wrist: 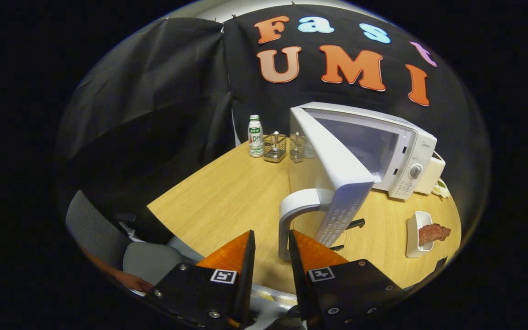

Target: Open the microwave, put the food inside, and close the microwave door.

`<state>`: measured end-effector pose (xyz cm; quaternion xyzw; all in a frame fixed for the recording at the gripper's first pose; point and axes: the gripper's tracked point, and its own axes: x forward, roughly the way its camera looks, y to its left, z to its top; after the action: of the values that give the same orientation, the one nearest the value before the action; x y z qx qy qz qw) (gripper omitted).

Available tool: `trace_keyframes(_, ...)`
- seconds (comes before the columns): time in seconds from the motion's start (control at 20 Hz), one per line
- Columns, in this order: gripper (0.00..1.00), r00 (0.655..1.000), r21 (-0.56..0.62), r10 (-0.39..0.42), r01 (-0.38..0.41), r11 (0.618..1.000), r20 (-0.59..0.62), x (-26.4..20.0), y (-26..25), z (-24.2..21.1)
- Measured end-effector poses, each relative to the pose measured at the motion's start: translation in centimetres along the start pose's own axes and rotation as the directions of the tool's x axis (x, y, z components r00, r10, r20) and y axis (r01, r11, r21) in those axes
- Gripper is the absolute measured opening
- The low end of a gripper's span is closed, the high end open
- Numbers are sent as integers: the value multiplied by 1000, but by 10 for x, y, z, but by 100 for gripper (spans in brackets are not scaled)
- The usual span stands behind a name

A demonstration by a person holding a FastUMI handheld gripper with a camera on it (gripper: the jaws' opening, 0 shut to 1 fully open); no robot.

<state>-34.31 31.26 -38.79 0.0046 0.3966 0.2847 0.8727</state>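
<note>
Two fingers of the gripper [271, 240] stand parted with a narrow gap between them, holding nothing; the lower end of the curved pale grey door handle [291, 213] sits just ahead of that gap, close to the right finger, and whether it touches that finger cannot be told. The handle belongs to the white microwave door [337, 181], which is swung wide open toward the gripper. Beyond the door is the white boxy microwave [397, 151], its pale cavity showing and a round dial on its right-hand panel. All of this stands on a light wooden table [227, 197]. To the right of the fingers, well apart from them and in front of the microwave, a small white rectangular dish [414, 236] carries a reddish-brown piece of food [433, 233] that sticks out over its rim. At the far side of the table, left of the door, stand a white plastic bottle with a green label [255, 136] and a small wire basket [275, 147]. A grey office chair [149, 261] sits left of the table.
</note>
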Motion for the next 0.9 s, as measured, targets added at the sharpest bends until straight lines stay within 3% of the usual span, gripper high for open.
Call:
trace_keyframes(0.2,44,998,-77,68,-68,995,0,-19,19,8)
trace_keyframes(0.4,46,997,-102,68,-71,992,-34,-43,-4,0)
trace_keyframes(0.65,59,994,-24,-54,52,998,-91,-62,-91,-17)
trace_keyframes(0.9,73,976,87,-183,194,977,-122,-74,-203,-25)
